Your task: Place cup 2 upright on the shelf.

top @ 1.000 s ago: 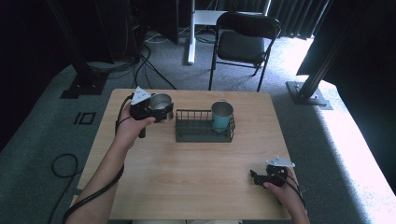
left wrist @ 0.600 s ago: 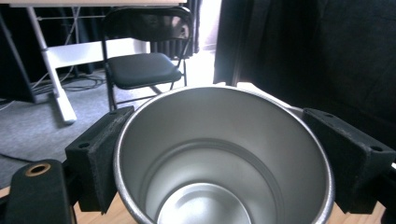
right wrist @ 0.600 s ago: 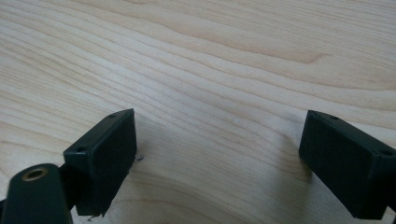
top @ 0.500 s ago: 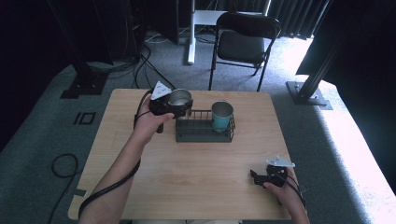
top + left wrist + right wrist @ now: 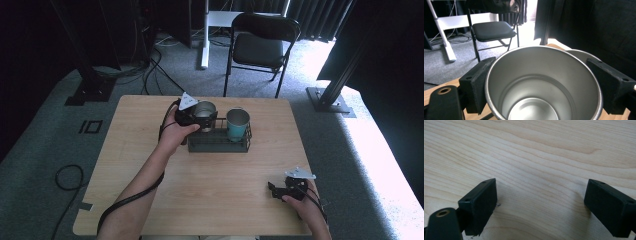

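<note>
A pale wooden table (image 5: 150, 165) is standing on grey carpet in a dim room, with dark curtains hanging behind and daylight spilling in at the far right. Beyond the table's far edge a black folding chair (image 5: 260, 47) is sitting, and cables are trailing across the floor at the far left. A black wire rack (image 5: 218, 142) is resting on the far half of the table, and a teal cup (image 5: 237, 124) is standing upright in its right end. That cup and the rack's rim are lying just beside where the work is going on, crowding the space to the right.

The left gripper (image 5: 202, 116) is holding a steel cup (image 5: 204, 113) above the left end of the rack, at the rack's far side; whether the cup's base is touching the rack cannot be told. In the left gripper view the black jaws are pressing on opposite sides of the steel cup (image 5: 541, 85), clamped around its wall. The cup is looking plain and brushed, with a rolled rim, a stepped inner wall and a shiny round floor; it is empty. The rim of another cup is peeking out behind it at the right.

The right gripper (image 5: 276, 190) is resting near the table's near right corner, well apart from the rack, its jaws standing wide apart over bare wood.

No readable writing or brand mark is appearing on anything.
</note>
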{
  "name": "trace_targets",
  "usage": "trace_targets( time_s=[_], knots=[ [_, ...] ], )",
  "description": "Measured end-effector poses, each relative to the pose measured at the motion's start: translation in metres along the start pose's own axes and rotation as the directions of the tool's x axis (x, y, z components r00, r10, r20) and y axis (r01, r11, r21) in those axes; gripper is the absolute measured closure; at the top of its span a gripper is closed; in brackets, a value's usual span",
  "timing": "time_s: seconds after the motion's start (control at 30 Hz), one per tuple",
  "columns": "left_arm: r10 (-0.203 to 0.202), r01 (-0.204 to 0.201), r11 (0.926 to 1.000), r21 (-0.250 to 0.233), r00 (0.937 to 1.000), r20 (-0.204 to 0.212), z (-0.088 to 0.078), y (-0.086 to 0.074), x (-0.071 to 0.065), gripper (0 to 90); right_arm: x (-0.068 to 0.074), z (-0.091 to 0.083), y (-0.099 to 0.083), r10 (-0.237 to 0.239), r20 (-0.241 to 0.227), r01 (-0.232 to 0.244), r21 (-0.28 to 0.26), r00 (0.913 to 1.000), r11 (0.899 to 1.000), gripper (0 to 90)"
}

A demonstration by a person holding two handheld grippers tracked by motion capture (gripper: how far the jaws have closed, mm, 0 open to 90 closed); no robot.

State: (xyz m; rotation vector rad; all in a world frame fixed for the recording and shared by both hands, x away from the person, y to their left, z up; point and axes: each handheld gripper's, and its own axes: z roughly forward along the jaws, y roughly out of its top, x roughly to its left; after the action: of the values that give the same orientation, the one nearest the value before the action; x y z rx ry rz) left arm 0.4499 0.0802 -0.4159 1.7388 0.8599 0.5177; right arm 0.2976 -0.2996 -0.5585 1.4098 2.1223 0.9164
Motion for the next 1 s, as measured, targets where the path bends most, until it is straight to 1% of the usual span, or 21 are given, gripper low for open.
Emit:
trace_targets(
  time_s=[0.13,0.37,0.43,0.53,0.6,0.63,0.7,0.8,0.83,0.9,0.97,1.0],
  knots=[
    [-0.009,0.009,0.9999,0.005,0.9999,-0.010,0.006,-0.006,0.001,14.2,0.000,0.000,0.000,0.000,0.000,0.000,0.000,1.0000,1.000,10.9],
    [-0.020,0.020,0.9993,0.033,0.9998,-0.002,0.015,-0.018,0.000,14.2,0.000,0.000,0.000,0.001,0.000,-0.001,0.000,1.0000,1.000,10.9],
    [-0.013,0.013,0.9991,0.040,0.9999,-0.005,0.017,-0.021,-0.001,14.1,0.000,0.000,0.000,0.000,0.000,0.000,0.000,1.0000,1.000,10.9],
    [-0.020,0.020,0.9986,0.049,0.9998,0.000,0.020,-0.025,-0.002,14.1,0.000,0.000,0.000,0.000,0.000,0.000,0.000,1.0000,1.000,10.9],
    [-0.013,0.013,0.9985,0.053,0.9999,-0.003,0.022,-0.028,-0.003,14.1,0.000,0.000,0.000,0.000,0.000,0.000,0.000,1.0000,1.000,10.9],
    [-0.016,0.016,0.9983,0.055,0.9999,-0.003,0.023,-0.029,-0.003,14.1,0.000,0.000,0.000,0.000,0.000,0.000,0.000,1.0000,1.000,10.9],
    [-0.010,0.010,0.9981,0.062,0.9999,-0.006,0.025,-0.032,-0.003,14.1,0.000,0.000,0.000,0.001,0.000,-0.001,0.000,1.0000,1.000,10.9],
    [-0.011,0.012,0.9977,0.066,0.9998,-0.014,0.028,-0.035,-0.003,14.1,0.000,0.000,0.000,0.001,0.000,-0.001,0.000,1.0000,1.000,10.9],
    [-0.005,0.007,0.9976,0.068,0.9999,-0.016,0.029,-0.036,-0.003,14.1,0.000,0.000,0.000,0.001,0.000,-0.001,0.000,1.0000,1.000,11.0],
    [0.003,-0.002,0.9974,0.072,1.0000,-0.009,0.030,-0.038,-0.004,14.1,0.000,0.000,0.000,0.001,0.000,-0.001,0.000,1.0000,1.000,11.0],
    [0.001,-0.001,0.9972,0.075,1.0000,-0.008,0.032,-0.040,-0.004,14.1,0.000,0.000,0.000,0.001,-0.001,-0.001,0.000,1.0000,1.000,11.0],
    [-0.006,0.006,0.9974,0.072,0.9999,-0.009,0.033,-0.041,-0.004,14.1,0.000,0.000,0.000,0.001,0.000,-0.001,0.000,1.0000,1.000,10.9]
  ],
)
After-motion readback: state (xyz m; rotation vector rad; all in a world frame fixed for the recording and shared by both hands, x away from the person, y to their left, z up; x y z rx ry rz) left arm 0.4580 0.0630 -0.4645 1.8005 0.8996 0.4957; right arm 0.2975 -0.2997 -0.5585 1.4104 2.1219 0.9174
